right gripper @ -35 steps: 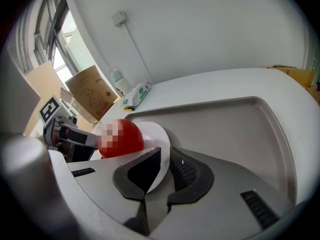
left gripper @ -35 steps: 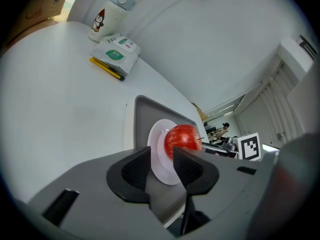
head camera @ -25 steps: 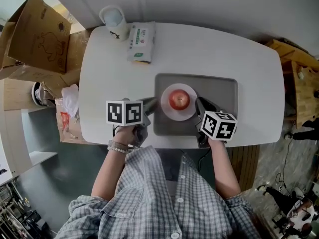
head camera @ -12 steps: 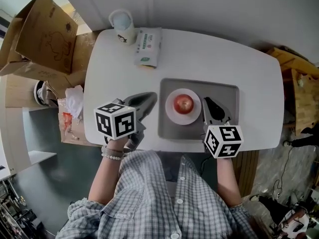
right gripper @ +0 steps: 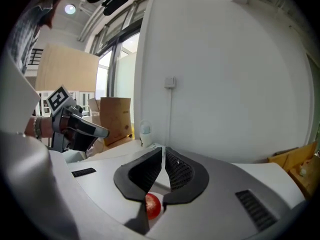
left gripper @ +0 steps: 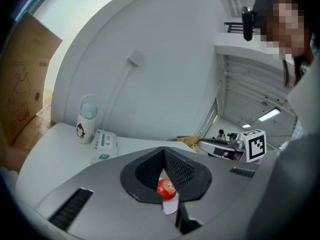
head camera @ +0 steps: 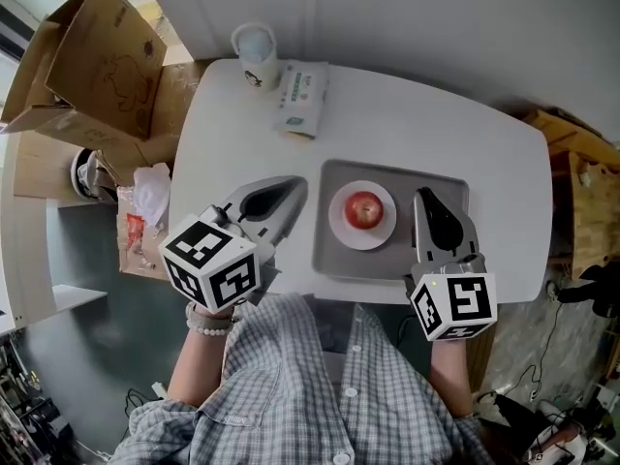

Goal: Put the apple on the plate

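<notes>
Pale wall and grey floor surround a white table [head camera: 407, 124] with rounded corners, seen from steeply above. At its far left corner, off the table, an open cardboard box [head camera: 92, 66] leans with its flaps up. Along the bottom edge the person's checked shirt [head camera: 320, 395] fills the frame, with both forearms reaching over the near edge of the table.

On the near half of the table lies a grey tray [head camera: 368, 263]. The 2 grippers flank it and are held above the surface. The left gripper [head camera: 296, 186] sits just left of the tray, with its marker cube [head camera: 208, 264] nearest the camera. Its jaws are pressed together and hold nothing. The right gripper [head camera: 424, 198] hangs over the tray's right part, its own cube [head camera: 453, 305] near the table's edge. Its jaws are also drawn together, with only a sliver between the pads, and they grip nothing.

A white plate [head camera: 339, 226] rests on the left half of the tray, between the 2 grippers.

At the far side of the table lies a white and green pack of wipes [head camera: 303, 97]. Just to its left, at the table's corner, stands a small pale bottle [head camera: 258, 54].

The red apple [head camera: 364, 208] sits in the middle of the plate, clear of both grippers. In each gripper view it shows beyond the closed jaws, low in the notch below the pads.
</notes>
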Available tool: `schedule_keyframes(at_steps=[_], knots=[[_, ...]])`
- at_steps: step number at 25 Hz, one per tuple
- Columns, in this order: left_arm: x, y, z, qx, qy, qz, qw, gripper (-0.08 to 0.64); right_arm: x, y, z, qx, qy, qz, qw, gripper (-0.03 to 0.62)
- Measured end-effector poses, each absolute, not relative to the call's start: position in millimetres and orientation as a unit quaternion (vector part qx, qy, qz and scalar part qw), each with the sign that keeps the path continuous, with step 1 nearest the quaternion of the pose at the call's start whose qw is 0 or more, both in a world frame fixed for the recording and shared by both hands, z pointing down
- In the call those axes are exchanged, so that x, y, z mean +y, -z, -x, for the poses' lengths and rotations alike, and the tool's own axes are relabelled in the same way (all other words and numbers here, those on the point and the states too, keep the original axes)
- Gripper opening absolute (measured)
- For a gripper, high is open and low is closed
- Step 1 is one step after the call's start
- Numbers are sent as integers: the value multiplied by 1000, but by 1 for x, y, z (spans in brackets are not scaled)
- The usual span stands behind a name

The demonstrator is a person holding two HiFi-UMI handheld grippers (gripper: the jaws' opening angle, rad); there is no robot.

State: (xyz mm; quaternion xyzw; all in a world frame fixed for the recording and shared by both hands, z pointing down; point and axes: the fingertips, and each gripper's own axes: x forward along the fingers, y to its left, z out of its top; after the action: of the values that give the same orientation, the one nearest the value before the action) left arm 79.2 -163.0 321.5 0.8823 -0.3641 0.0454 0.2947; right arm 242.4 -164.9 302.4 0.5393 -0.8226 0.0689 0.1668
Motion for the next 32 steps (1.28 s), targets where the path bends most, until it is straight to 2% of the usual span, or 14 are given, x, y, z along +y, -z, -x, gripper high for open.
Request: schedule_keyframes(at_steps=[6, 10, 18, 32], knots=[[-155, -283, -82, -373, -57, -905, 194, 8, -160, -256, -227, -836, -32, -534, 122, 35], [-152, -260, -83, -368, -43, -916, 157, 8, -156, -233, -219, -839, -16, -534, 101, 34], [-149, -223, -84, -355, -5, -925, 137, 8, -153, -211, -216, -834, 27, -543, 90, 32], [-146, -231, -88, -350, -16, -926, 141, 8, -149, -215, -216, -836, 25, -540, 96, 29]])
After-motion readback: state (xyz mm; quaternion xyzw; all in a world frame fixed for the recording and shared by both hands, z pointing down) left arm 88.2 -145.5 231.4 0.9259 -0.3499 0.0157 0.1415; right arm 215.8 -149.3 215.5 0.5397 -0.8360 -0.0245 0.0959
